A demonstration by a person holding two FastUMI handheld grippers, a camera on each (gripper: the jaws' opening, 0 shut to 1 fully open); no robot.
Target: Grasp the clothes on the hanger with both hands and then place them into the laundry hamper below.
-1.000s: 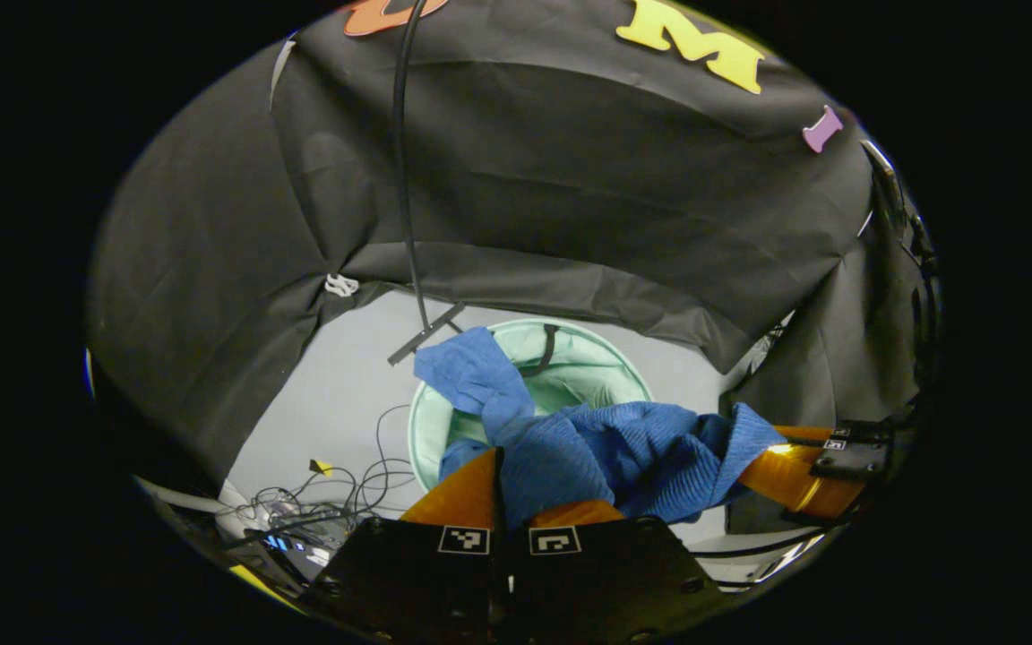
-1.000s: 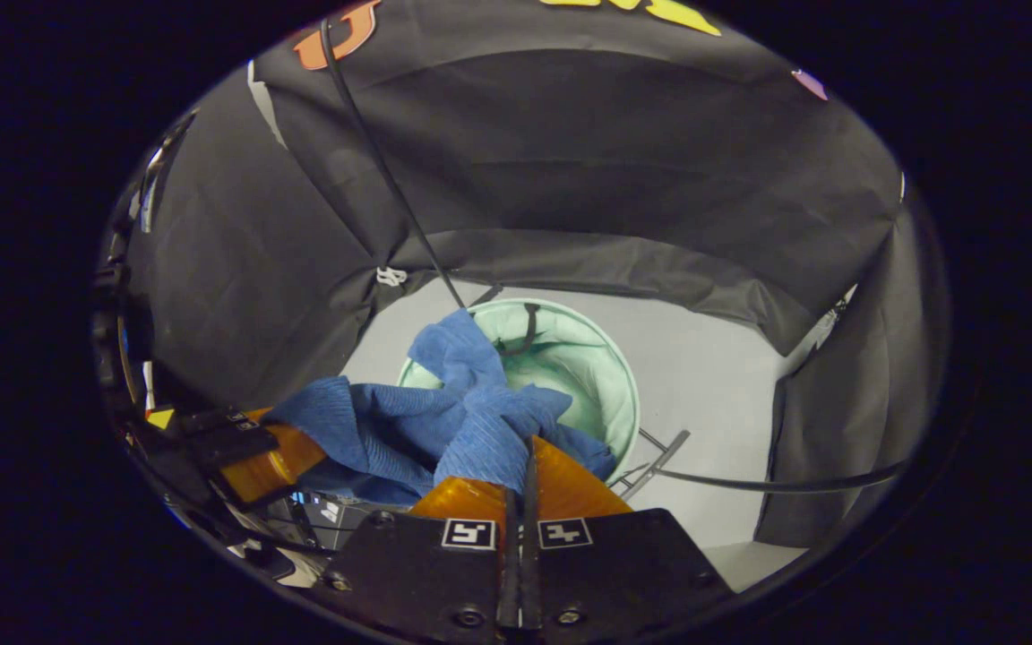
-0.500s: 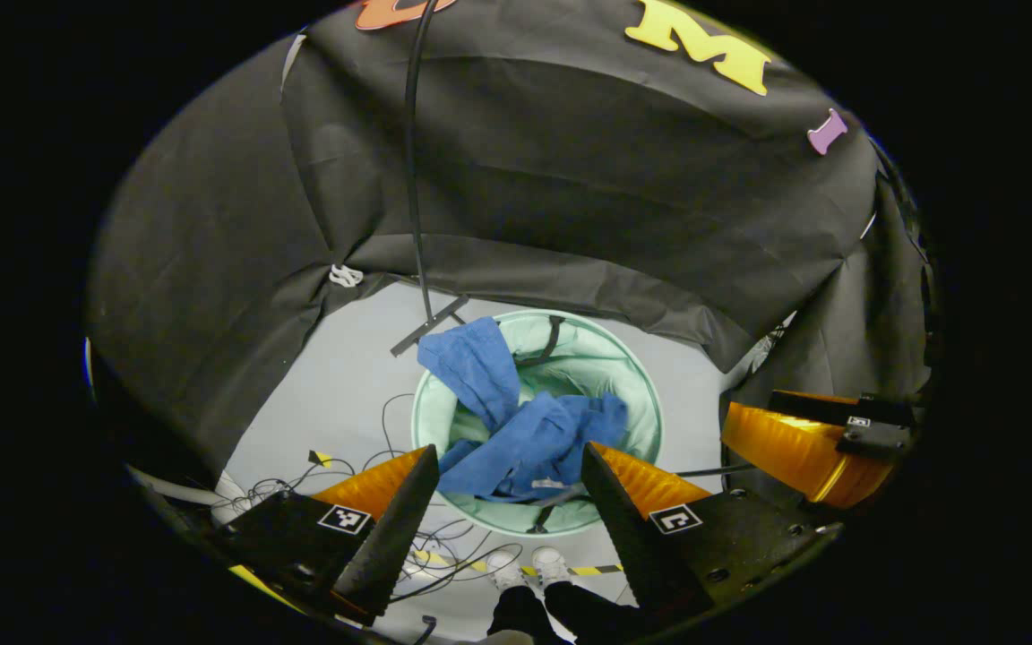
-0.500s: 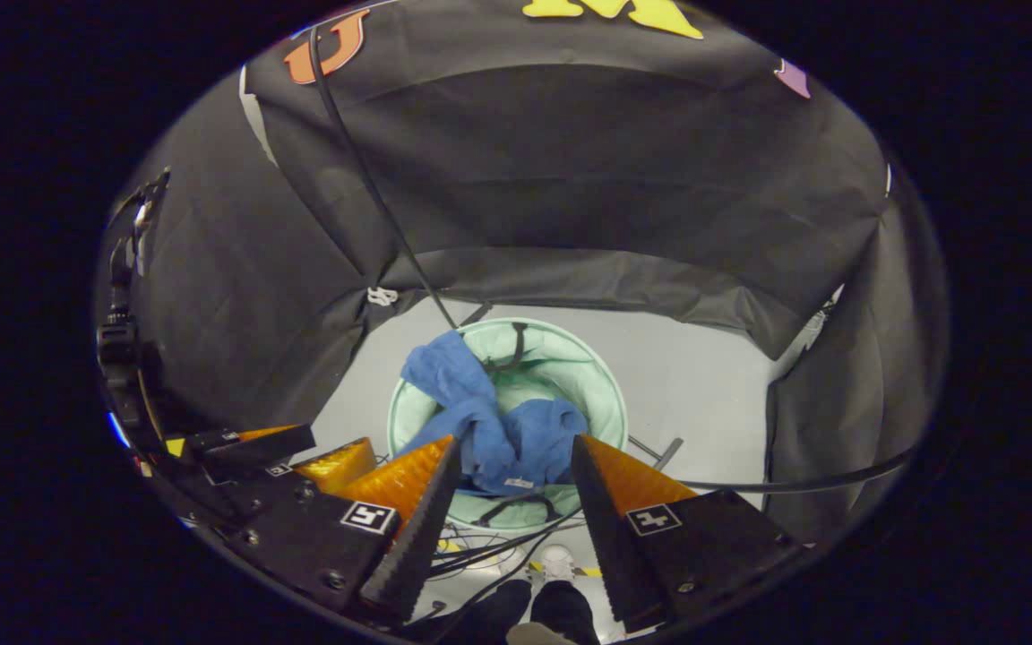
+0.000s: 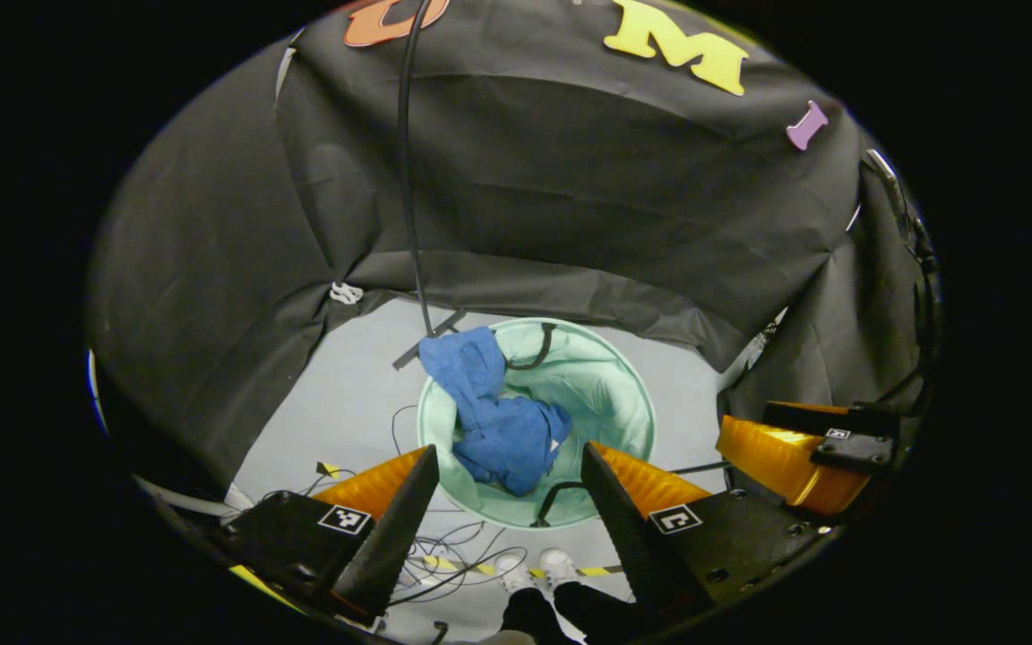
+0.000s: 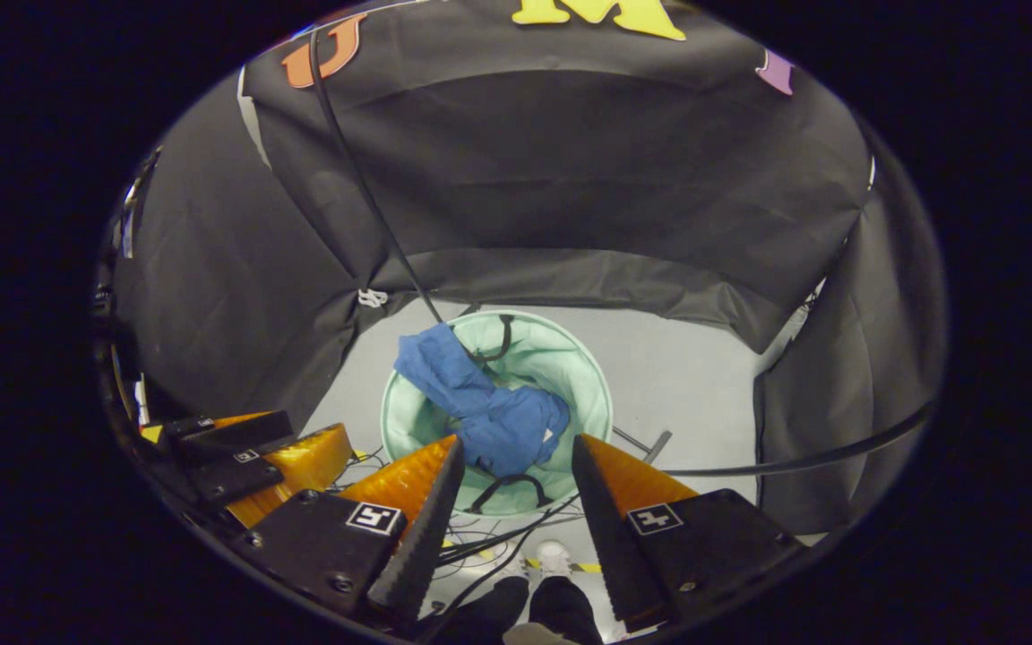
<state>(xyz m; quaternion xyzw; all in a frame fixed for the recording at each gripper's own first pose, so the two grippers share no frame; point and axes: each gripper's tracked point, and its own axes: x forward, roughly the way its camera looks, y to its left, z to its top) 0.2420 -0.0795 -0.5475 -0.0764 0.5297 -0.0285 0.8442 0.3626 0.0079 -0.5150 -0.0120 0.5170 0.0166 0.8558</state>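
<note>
Left gripper and right gripper, jaws spread wide and empty, hang above the hamper. The blue clothes lie inside it, one end draped over the rim at 11 o'clock. Grey floor surrounds the hamper; cables trail at 6 o'clock; black cloth walls the booth.

A recording booth: black cloth walls, floor cables.

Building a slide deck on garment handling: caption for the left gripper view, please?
Open left claw above the mint hamper, blue garment draped inside over its rim.
</note>
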